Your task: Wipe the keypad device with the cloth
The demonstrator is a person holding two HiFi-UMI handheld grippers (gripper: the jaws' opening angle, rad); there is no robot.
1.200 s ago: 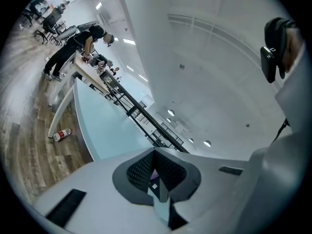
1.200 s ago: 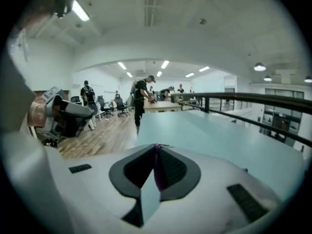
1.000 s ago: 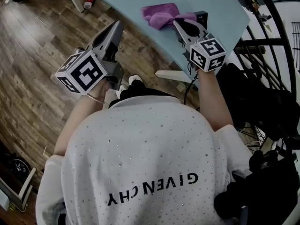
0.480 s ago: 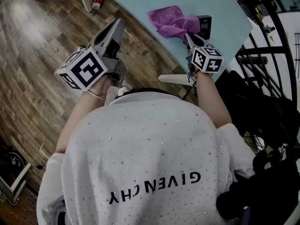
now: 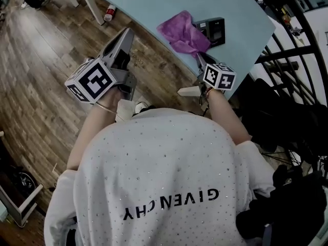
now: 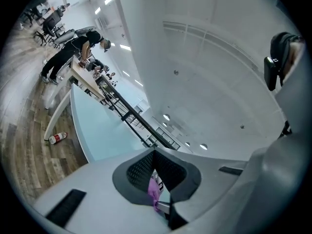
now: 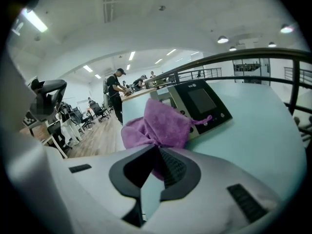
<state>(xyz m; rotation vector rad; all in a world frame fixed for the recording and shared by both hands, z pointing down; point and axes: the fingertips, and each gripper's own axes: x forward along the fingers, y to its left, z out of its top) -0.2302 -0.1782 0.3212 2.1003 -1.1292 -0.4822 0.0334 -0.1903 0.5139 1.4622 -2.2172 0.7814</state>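
Purple cloth [image 5: 183, 34] lies bunched on the pale blue table [image 5: 148, 4], its right edge overlapping the keypad device [image 5: 216, 28]. The right gripper [image 5: 200, 56] pinches the cloth's near end. The left gripper [image 5: 124, 36] hangs off the table to the left, its jaws pressed together and empty.

Light is even and comes from overhead: ceiling lights [image 7: 223, 39] show as small bright spots in both gripper views, and a pale sheen lies on the wooden floor [image 5: 25, 29] at the head view's upper left. The head view looks muted and greyish, darkest along its right and lower edges. Both gripper views bend strongly outward and end in black corners. The left one is washed pale by the white ceiling [image 6: 204, 57]; the nearest surfaces seem slightly soft. The cloth [image 7: 161, 126] reads vivid purple.
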